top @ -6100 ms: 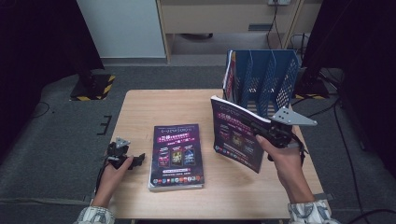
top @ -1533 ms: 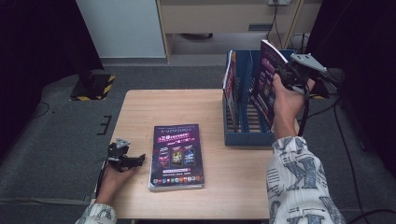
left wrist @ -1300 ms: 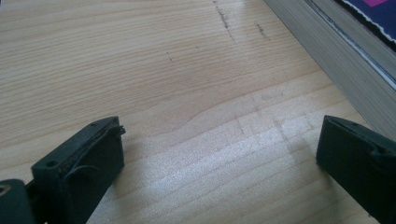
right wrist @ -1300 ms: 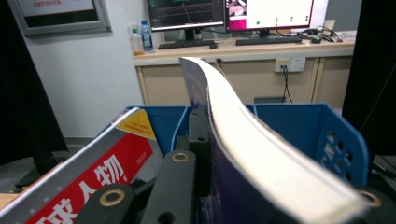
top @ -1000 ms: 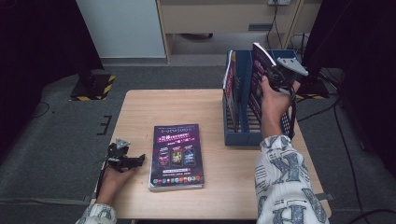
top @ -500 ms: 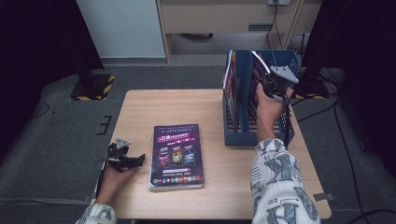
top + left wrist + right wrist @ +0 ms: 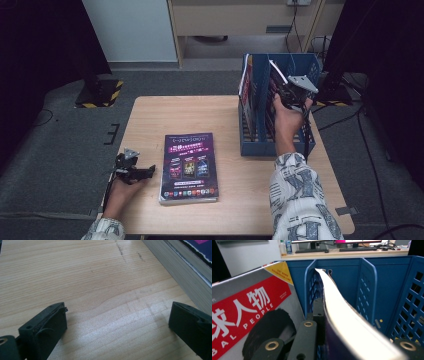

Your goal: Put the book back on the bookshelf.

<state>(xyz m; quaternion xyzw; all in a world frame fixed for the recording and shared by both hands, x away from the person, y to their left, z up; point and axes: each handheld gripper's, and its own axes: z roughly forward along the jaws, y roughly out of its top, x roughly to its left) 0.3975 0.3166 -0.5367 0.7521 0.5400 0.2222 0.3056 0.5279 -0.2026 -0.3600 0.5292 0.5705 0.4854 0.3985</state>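
Since the earlier frames the right gripper (image 7: 286, 93) has carried its magazine (image 7: 276, 75) from above the table into the blue rack (image 7: 272, 146) and lowered it. Its jaws are clamped on the magazine's edge; the magazine (image 7: 342, 315) stands upright in a slot beside another magazine (image 7: 249, 312). The left gripper (image 7: 142, 173) rests on the table (image 7: 200, 112), jaws apart, nothing between them, just beside the flat stack (image 7: 189, 167).
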